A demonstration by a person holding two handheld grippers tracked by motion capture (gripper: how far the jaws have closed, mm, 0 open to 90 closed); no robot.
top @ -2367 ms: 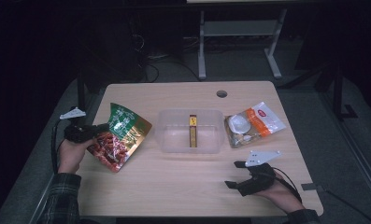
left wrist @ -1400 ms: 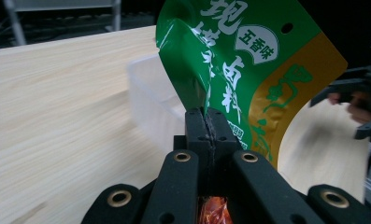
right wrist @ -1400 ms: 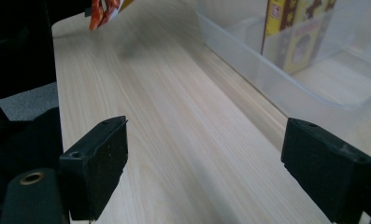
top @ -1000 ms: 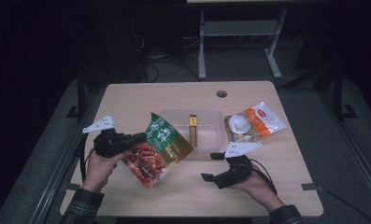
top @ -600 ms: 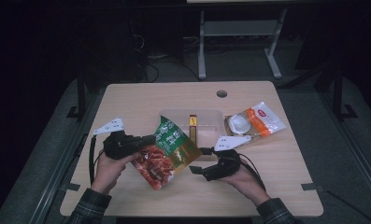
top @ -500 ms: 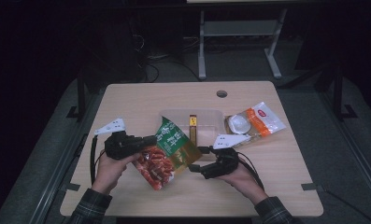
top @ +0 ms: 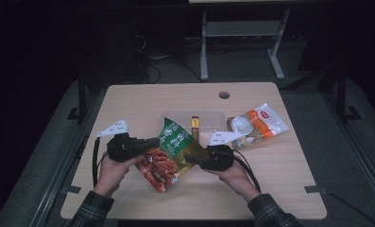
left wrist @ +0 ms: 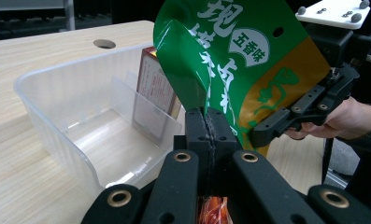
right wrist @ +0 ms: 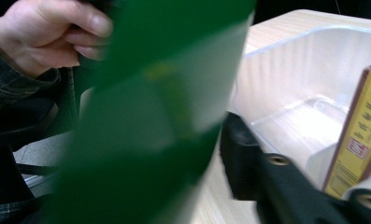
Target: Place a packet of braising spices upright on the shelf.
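**Snack bag held between both grippers, just in front of the clear bin**

The left gripper (top: 149, 143) has its jaws pressed together on the left edge of the snack bag (top: 173, 153); in the left gripper view the foil is pinched flat between the two black pads. The right gripper (top: 198, 159) has just been closing its jaws, with the bag's right edge between them; in the left gripper view one of its jaws lies against the bag's yellow-and-green face, so it looks clamped on, though its own view is blurred by green foil.

The bag hangs above the worktop (top: 279, 170), tilted, with its long axis running from the green top, nearest the bin, down to the red bottom, nearest the person. The clear plastic bin (top: 208, 117) stands directly beyond the bag, already holding a narrow yellow box (top: 194, 124) upright near its divider. A second, white-and-orange bag (top: 258, 125) lies just right of the bin.

Both grippers sit about equally near the bin, so the bag probably goes forward, top first.
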